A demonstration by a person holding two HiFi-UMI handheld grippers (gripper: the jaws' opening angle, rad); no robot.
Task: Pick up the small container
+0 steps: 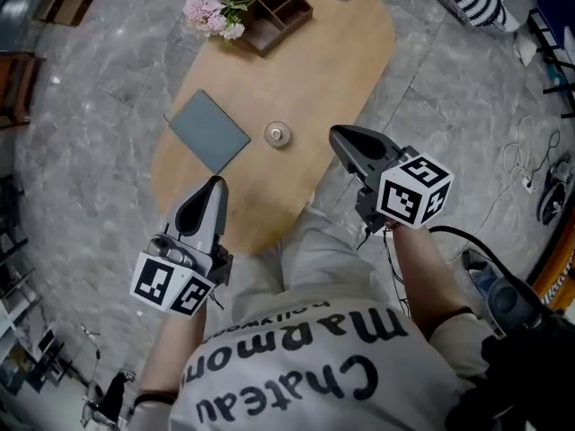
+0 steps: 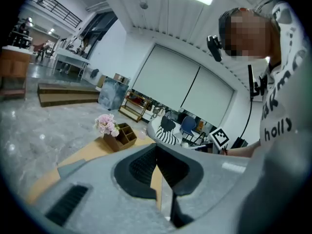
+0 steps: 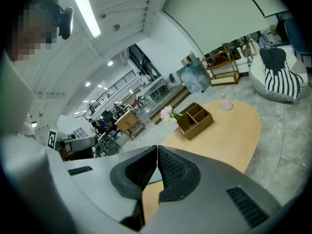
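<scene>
Left claw [image 1: 214, 185]: closed, empty.
Right claw [image 1: 339, 136]: closed, empty.
Small container [image 1: 278, 134]: on desk [image 1: 346, 57], near right claw's tip.

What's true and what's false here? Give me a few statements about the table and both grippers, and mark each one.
1. The small round container sits on the wooden table, close to the grey pad but not touching it. True.
2. The right gripper is gripping the container. False: its jaws are shut on nothing, and the container lies apart from it on the table.
3. The pink flowers lie beside the wooden organizer. True.
4. The left gripper has its jaws wide apart. False: they are closed together and empty.
</scene>
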